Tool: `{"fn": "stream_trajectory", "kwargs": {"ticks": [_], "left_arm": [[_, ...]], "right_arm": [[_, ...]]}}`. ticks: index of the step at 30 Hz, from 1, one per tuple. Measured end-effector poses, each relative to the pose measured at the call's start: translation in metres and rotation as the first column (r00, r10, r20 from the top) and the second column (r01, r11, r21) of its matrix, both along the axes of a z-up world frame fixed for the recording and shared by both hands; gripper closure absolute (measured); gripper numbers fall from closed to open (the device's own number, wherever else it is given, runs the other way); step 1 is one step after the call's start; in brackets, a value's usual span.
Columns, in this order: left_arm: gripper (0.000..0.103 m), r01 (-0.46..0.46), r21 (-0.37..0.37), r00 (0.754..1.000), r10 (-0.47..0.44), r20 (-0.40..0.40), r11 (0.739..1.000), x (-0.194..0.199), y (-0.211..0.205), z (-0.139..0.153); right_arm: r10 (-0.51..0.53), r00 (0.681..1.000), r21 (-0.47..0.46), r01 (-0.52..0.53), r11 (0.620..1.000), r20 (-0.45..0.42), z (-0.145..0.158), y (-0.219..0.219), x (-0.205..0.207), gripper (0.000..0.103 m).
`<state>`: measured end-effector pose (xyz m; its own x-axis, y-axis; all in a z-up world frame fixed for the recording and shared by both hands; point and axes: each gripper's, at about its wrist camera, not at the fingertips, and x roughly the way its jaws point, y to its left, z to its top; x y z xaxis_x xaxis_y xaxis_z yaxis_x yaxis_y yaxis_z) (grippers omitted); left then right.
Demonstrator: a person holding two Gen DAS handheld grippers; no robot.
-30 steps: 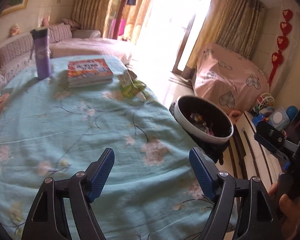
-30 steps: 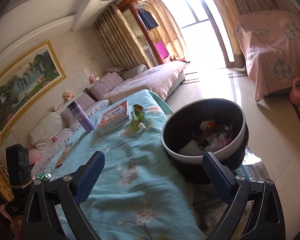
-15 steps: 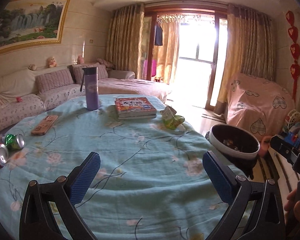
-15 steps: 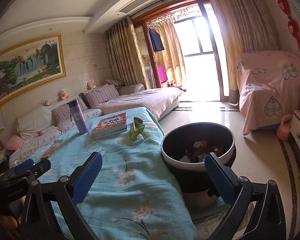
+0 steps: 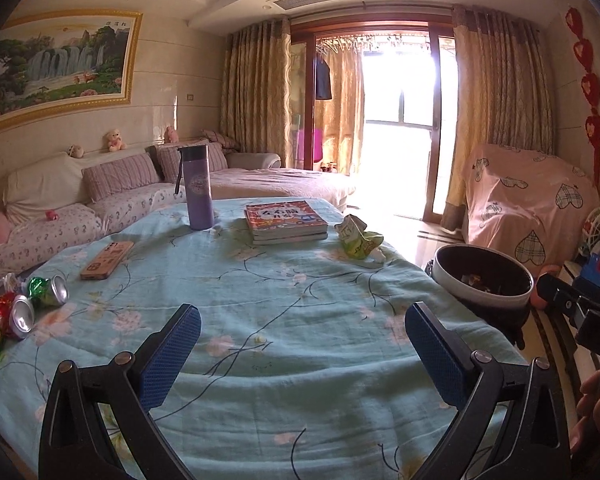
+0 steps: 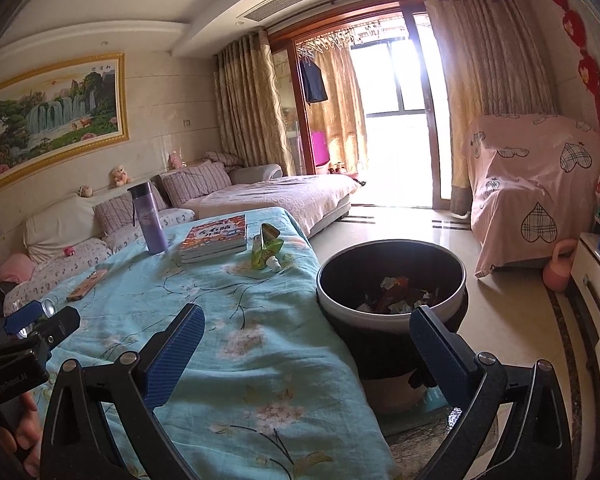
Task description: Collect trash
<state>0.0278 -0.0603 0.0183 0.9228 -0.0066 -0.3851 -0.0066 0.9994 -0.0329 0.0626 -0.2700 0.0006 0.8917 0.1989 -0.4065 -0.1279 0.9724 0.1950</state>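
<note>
Crinkling green wrapper (image 5: pixel 358 239) beside round black bin (image 5: pixel 482 298).

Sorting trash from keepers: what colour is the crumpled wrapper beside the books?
Green and white, crumpled wrapper; clearest in the left wrist view.

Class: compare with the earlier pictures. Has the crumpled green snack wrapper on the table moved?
No. The crumpled green snack wrapper still lies just right of the stacked books.
</note>
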Motion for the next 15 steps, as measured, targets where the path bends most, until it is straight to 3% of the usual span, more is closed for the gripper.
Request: {"fn": "stream_trajectory", "kwargs": {"ticks": [15], "left_arm": [[0.0,-0.007,0.019,1.0,0.007,0.006,1.0,0.0018,0.0043,-0.0005]], "right_arm": [[0.016,1.0,-0.016,-0.016,1.0,0.004,0.0003,0.0043,-0.004,0.0]]}}
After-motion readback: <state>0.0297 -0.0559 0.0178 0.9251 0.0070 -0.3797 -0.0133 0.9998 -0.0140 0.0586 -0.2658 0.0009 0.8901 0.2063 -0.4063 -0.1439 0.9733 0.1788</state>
